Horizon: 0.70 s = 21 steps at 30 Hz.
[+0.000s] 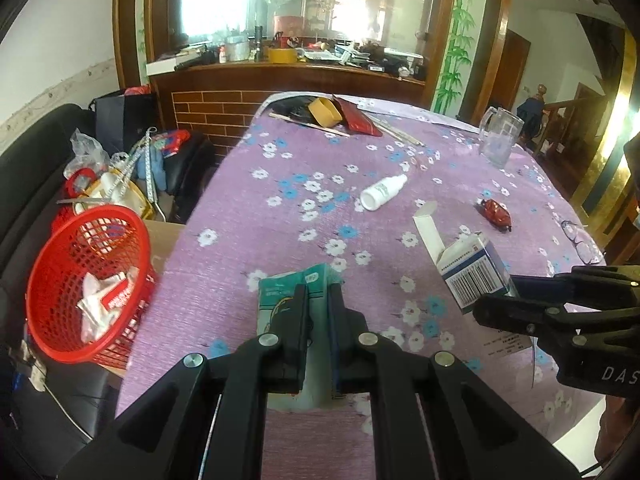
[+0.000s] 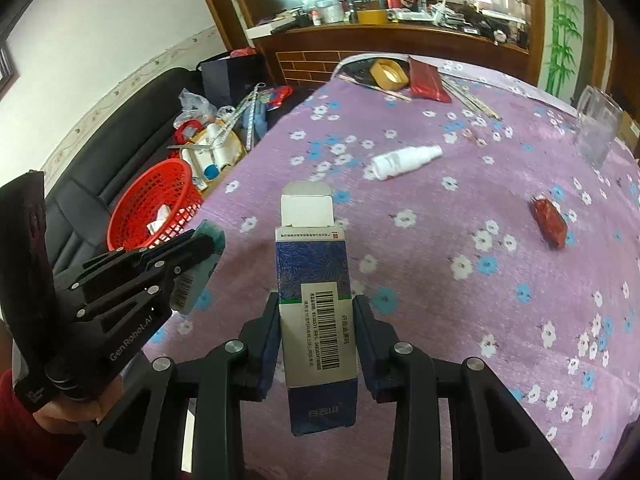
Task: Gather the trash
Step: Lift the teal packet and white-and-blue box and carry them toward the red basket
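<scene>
My left gripper [image 1: 318, 300] is shut on a teal carton [image 1: 280, 292] and holds it above the purple flowered tablecloth [image 1: 280, 208]. My right gripper [image 2: 316, 312] is shut on a blue and white medicine box [image 2: 314, 280] with its top flap open. Each gripper shows in the other's view: the right [image 1: 500, 300] with its box [image 1: 468, 272], the left [image 2: 200, 248] with its carton [image 2: 192, 284]. A red mesh basket [image 1: 48, 264] holding crumpled wrappers stands left of the table; it also shows in the right wrist view [image 2: 152, 196]. A white bottle [image 1: 382, 192] and a red wrapper [image 1: 496, 212] lie on the table.
A glass mug [image 1: 500, 136] stands at the table's far right. A tape roll [image 1: 326, 112], a red pouch [image 1: 358, 118] and sticks lie at the far edge. Glasses [image 1: 580, 240] lie at the right edge. A black sofa [image 2: 132, 120] with clutter is to the left.
</scene>
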### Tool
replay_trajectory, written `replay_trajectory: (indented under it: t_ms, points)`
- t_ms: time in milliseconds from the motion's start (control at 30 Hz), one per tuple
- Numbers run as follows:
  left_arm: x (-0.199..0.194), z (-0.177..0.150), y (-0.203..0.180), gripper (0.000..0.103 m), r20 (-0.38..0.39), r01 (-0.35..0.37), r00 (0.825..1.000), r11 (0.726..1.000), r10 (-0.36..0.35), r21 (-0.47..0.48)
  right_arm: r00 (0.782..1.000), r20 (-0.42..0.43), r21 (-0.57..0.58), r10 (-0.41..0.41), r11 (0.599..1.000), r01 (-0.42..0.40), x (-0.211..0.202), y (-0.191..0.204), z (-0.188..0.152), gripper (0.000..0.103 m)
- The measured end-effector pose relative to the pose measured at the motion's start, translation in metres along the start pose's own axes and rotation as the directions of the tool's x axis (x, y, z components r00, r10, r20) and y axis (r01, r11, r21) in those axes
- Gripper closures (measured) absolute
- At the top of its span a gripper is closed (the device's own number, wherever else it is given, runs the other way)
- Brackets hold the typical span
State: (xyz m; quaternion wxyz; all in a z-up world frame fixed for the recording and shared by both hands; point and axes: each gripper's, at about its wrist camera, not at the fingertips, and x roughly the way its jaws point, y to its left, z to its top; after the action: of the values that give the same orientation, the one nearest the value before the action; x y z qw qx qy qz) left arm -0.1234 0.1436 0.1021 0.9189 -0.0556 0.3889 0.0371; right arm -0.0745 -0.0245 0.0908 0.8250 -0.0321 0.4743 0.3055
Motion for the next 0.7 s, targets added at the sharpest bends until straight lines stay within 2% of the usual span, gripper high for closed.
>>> replay_trajectory:
  t_ms: [700]
  points:
    - [-0.023,0.007,0.06,0.095,0.058,-0.075,0.995,0.995,0.079,-0.062,0.999,-0.011,-0.08,0.04,0.996,-0.041,0.018,0.051,0.025,0.065]
